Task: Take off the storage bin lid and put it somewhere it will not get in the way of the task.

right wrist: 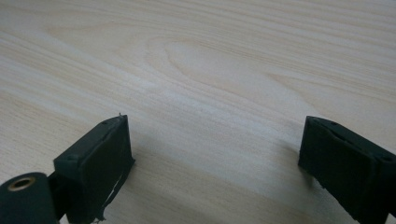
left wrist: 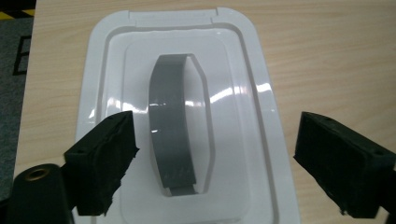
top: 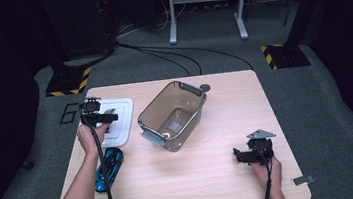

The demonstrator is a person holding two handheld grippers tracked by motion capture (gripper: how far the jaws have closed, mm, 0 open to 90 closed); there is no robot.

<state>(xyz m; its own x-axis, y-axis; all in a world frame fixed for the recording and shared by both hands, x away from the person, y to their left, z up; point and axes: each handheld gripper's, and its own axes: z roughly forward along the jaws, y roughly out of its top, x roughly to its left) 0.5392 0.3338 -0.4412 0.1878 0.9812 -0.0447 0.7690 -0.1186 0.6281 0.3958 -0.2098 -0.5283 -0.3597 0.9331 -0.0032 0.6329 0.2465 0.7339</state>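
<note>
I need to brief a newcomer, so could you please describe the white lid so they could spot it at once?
On the wooden table, look at the far left corner, left of the clear bin. The white lid lies flat there, under the left gripper; it alone is glossy white with a grey handle.

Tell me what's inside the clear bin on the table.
The clear bin looks empty: through its tinted walls only its own floor shows, bearing a pale patch. Whether that patch is a label or a reflection cannot be told.

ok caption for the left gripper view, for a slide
Open left gripper poised above a white lid with a grey handle, lying flat on the wooden table.
</note>
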